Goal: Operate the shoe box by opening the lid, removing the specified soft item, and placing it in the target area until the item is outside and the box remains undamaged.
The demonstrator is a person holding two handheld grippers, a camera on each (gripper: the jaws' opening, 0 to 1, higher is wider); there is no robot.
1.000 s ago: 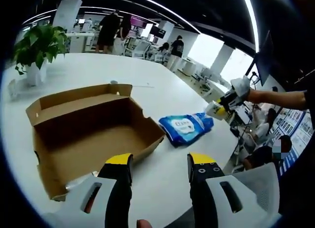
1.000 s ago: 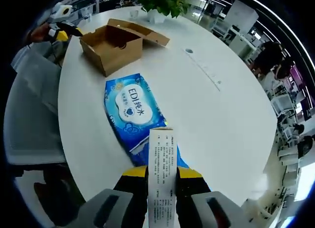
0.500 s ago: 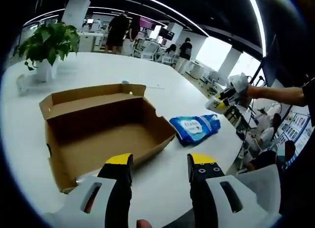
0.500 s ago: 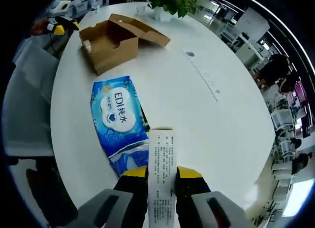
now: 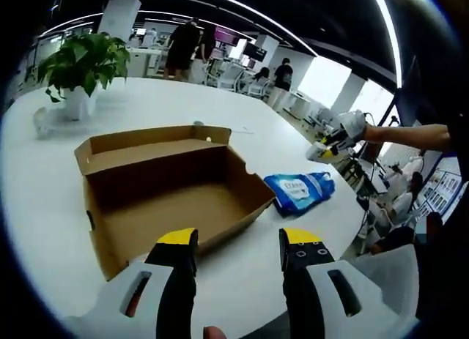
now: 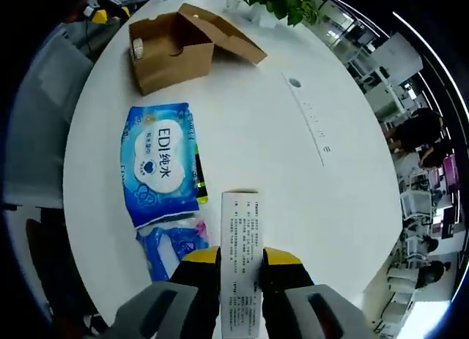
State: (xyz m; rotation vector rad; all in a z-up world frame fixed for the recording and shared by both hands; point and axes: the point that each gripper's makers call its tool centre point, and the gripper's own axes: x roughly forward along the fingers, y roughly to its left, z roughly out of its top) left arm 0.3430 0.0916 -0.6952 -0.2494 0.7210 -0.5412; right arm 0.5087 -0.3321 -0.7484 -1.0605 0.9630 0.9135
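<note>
In the left gripper view your left gripper (image 5: 238, 240) sits at 6 o'clock with its yellow-tipped jaws spread apart and nothing between them, hanging over the white table (image 5: 44, 178). Just past the jaws, toward 10 o'clock, the cardboard shoe box (image 5: 172, 189) stands open and bare inside, its lid (image 5: 143, 145) folded back on the far side. Further out at 3 o'clock the blue wipes pack (image 5: 299, 191) lies flat on the table, outside the box and near the table's edge. Above it, your right gripper (image 5: 333, 140) comes in from the right, held by your hand (image 5: 370, 132). Far back at 10 o'clock a potted plant (image 5: 79, 64) stands on the table, and people stand at 12 o'clock. In the right gripper view your right gripper (image 6: 240, 255) at 6 o'clock is clenched on a white printed strip (image 6: 239, 240) that rises from between its jaws. Just beyond, at 9 o'clock, the wipes pack (image 6: 161, 167) lies label up on the table (image 6: 308, 207), apart from the shoe box (image 6: 172, 50) at 11 o'clock
</note>
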